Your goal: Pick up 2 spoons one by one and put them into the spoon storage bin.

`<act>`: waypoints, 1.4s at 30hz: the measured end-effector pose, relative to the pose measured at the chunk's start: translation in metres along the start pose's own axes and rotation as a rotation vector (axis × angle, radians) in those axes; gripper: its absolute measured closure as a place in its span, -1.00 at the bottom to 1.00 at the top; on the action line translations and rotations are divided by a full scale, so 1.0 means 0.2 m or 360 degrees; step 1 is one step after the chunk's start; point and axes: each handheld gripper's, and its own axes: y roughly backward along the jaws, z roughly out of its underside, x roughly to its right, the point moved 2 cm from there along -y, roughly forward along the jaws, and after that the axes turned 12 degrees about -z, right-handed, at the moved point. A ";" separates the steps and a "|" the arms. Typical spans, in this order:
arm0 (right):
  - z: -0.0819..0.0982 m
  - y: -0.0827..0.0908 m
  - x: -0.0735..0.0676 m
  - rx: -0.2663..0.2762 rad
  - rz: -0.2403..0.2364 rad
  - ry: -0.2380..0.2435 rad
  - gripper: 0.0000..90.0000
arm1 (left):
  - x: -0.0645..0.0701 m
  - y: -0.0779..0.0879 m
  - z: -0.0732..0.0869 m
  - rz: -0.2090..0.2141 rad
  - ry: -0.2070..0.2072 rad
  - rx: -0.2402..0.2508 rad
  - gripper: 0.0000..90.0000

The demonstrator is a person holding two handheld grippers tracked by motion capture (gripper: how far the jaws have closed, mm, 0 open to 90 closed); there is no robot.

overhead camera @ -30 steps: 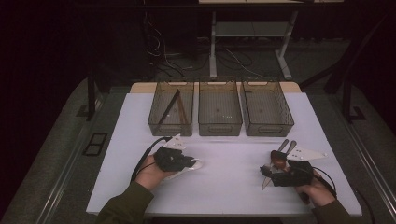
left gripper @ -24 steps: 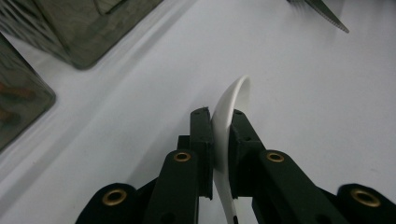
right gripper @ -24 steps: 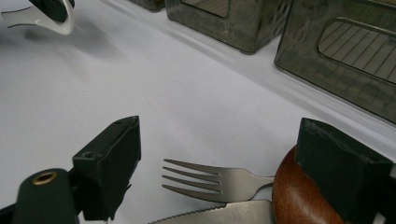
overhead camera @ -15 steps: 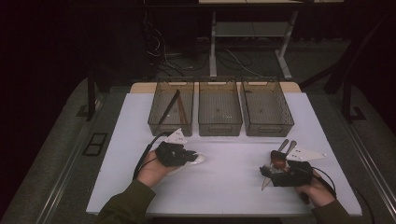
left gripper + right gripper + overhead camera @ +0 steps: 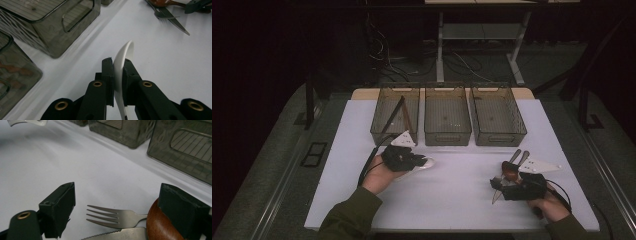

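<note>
The left gripper [image 5: 117, 82] pinches one white spoon [image 5: 122, 57] above the table [image 5: 462, 195], at seven o'clock from three bins [image 5: 447, 115]. The right gripper [image 5: 117, 207] stands spread over one fork [image 5: 112, 216], one knife [image 5: 117, 236] and one brown spoon [image 5: 160, 226], at five o'clock from the bins.

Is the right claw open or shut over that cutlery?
Open: the right claw has its jaws wide apart, with the fork lying untouched between them.

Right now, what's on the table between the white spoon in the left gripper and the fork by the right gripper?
Nothing: in the high view, only bare white table lies between the white spoon and the fork.
</note>
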 end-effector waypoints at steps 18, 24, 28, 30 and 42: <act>-0.01 0.01 -0.01 0.0022 -0.0030 -0.0026 -0.68 | -0.07 -0.05 -0.22 0.0011 -0.0031 0.0105 0.81; -0.01 0.01 0.00 0.0026 -0.0023 -0.0030 -0.68 | -0.10 -0.07 -0.30 -0.0001 -0.0055 0.0128 0.81; -0.01 0.01 0.00 0.0029 -0.0023 -0.0033 -0.68 | -0.11 -0.08 -0.36 0.0003 -0.0077 0.0144 0.81; -0.01 0.01 0.00 0.0030 -0.0022 -0.0031 -0.68 | -0.12 -0.09 -0.38 -0.0007 -0.0070 0.0160 0.81; -0.01 0.02 0.00 0.0030 -0.0007 -0.0020 -0.68 | -0.19 -0.15 -0.54 -0.0064 -0.0073 0.0197 0.81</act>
